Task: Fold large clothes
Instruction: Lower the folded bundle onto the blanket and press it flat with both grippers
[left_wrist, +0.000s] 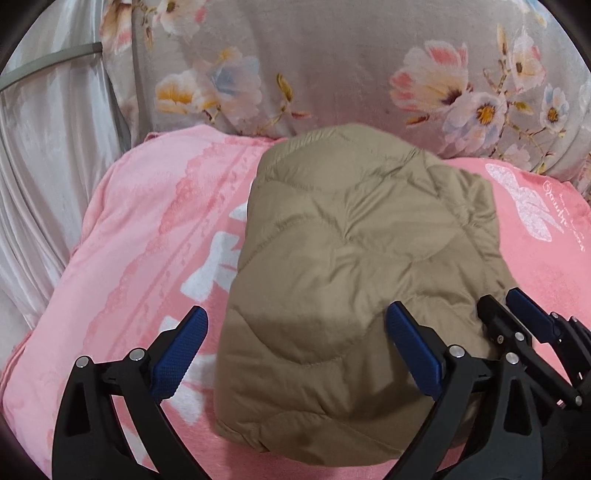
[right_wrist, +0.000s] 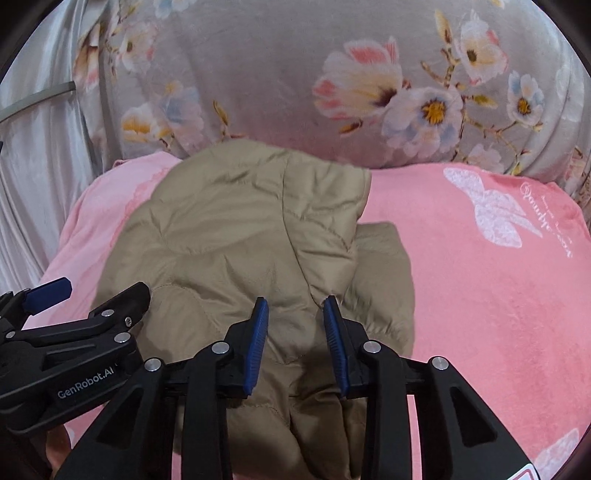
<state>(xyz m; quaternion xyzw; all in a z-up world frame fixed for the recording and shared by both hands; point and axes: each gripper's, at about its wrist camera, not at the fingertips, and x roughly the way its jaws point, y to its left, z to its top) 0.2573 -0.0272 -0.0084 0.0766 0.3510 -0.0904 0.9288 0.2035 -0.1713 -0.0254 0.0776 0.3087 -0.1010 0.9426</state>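
Note:
A tan quilted jacket (left_wrist: 351, 258) lies folded into a compact bundle on a pink blanket (left_wrist: 140, 240). It also shows in the right wrist view (right_wrist: 236, 236), with a sleeve part (right_wrist: 384, 273) sticking out at its right. My left gripper (left_wrist: 295, 332) is wide open over the jacket's near edge, its right finger resting on the fabric. My right gripper (right_wrist: 295, 325) is partly open, its fingers straddling a fold of the jacket's near edge. The right gripper also shows at the right of the left wrist view (left_wrist: 517, 317), and the left gripper at the left of the right wrist view (right_wrist: 85, 295).
A grey floral quilt (left_wrist: 332, 62) is piled behind the jacket. A shiny silver curtain (left_wrist: 48, 177) hangs at the left. The pink blanket (right_wrist: 480, 277) has a white butterfly print (right_wrist: 491, 210) at the right.

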